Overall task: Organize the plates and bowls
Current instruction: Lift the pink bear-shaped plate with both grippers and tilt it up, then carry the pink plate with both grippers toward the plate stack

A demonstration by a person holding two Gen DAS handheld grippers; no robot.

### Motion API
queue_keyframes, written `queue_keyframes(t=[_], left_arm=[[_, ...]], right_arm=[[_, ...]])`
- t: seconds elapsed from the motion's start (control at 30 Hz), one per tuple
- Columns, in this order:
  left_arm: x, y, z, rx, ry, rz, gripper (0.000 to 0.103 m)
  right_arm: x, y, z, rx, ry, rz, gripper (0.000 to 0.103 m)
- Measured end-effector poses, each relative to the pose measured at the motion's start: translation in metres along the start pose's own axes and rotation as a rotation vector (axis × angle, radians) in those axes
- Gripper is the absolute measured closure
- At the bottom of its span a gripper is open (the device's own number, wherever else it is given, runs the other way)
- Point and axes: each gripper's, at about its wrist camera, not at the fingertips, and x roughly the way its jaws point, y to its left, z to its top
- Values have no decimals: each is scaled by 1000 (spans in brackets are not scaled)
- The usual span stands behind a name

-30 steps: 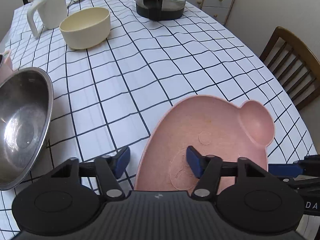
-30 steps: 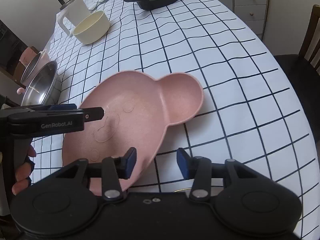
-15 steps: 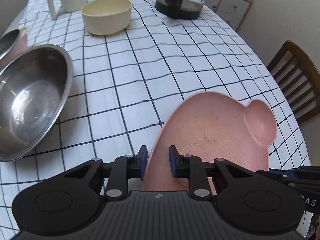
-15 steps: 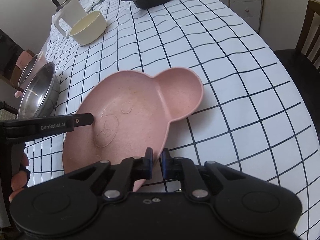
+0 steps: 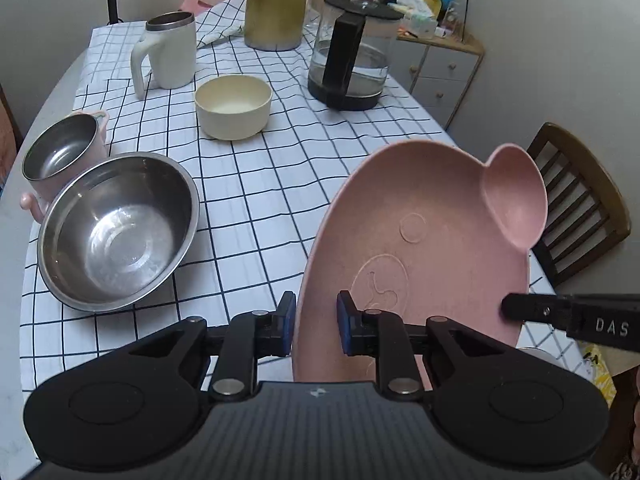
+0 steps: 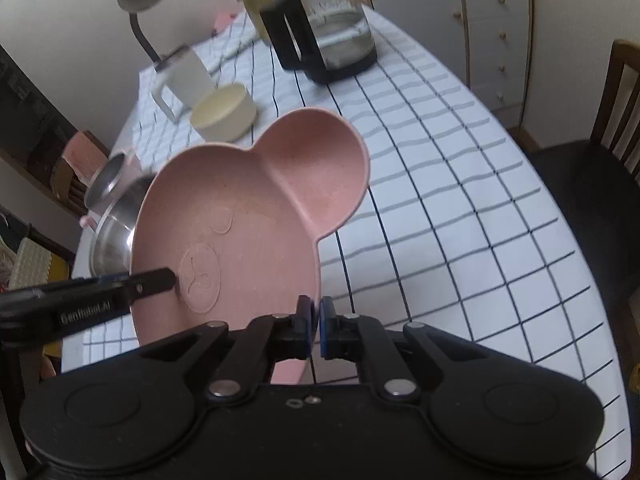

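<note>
Both tools are clamped on the pink plate (image 5: 432, 240): my left tool (image 5: 316, 322) has its blue pads on either side of the near-left rim, and my right tool (image 6: 315, 326) pinches the rim on the opposite side, pads almost together with only the thin edge between them. Held between the two, the plate is tilted well up off the desk (image 5: 256, 184), its round ear-shaped compartment pointing away from me and its face, with the raised animal outline, turned toward the cameras. In the left view my right tool's finger shows as a black bar across the plate's lower right edge.

On the checked cloth to the left sits a steel bowl (image 5: 116, 232), and just behind it, touching or nearly so, a steel-lined pink cup (image 5: 60, 156). Farther back, near the middle, is a cream bowl (image 5: 234, 106), with a white mug (image 5: 168, 52) behind it to the left. A glass coffee pot (image 5: 348, 60) and a gold jug (image 5: 274, 4) stand at the far end. A wooden chair (image 5: 580, 208) is beside the desk on the right.
</note>
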Motion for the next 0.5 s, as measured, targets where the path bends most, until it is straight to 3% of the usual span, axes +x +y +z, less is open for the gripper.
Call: queue_keyframes(t=[0.17, 0.5], left_arm=[[-17, -22, -6, 31, 9, -48, 82], [-9, -97, -50, 131, 119, -186, 82]], right_arm=[[-29, -3, 1, -17, -35, -15, 98], [-78, -55, -36, 18, 22, -116, 98]])
